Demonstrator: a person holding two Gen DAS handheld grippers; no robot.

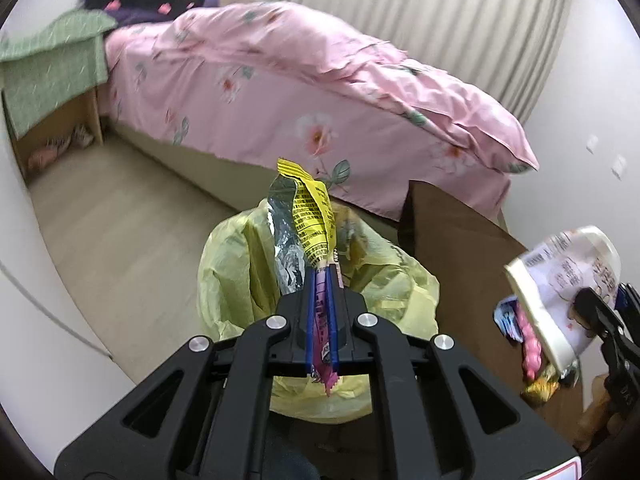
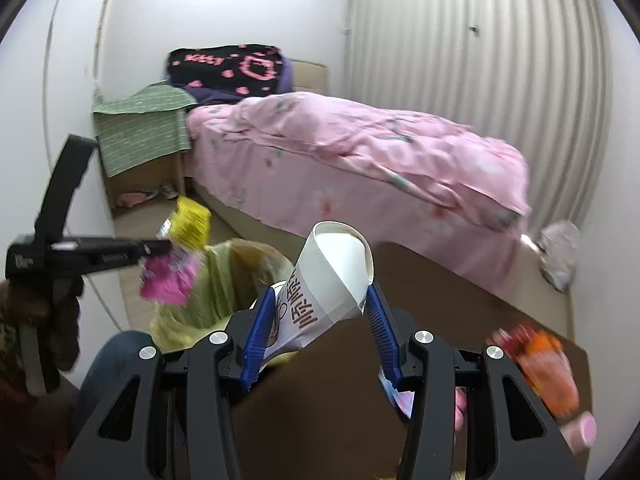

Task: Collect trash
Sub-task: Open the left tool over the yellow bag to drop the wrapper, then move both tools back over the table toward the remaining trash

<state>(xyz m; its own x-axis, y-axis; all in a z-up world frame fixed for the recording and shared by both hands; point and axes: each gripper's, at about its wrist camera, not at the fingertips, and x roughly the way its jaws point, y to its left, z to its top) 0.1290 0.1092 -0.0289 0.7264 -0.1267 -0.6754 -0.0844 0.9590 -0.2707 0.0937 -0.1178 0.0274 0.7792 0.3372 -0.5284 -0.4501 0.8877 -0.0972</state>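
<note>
My left gripper (image 1: 322, 280) is shut on a yellow and pink snack wrapper (image 1: 310, 216) and holds it above the open bin lined with a yellow bag (image 1: 232, 276). In the right wrist view the left gripper (image 2: 160, 248) shows at the left with the wrapper (image 2: 176, 264) over the bin (image 2: 216, 280). My right gripper (image 2: 320, 304) is shut on a squashed white paper cup (image 2: 332, 276), held over the brown table's left edge beside the bin. The cup (image 1: 560, 292) also shows at the right of the left wrist view.
A brown table (image 2: 460, 312) carries more trash: an orange and red packet (image 2: 540, 364), pink pieces (image 1: 532, 348). A bed with a pink quilt (image 1: 320, 92) stands behind. A nightstand under a green cloth (image 1: 52, 68) is far left. A crumpled plastic bag (image 2: 560, 256) lies by the wall.
</note>
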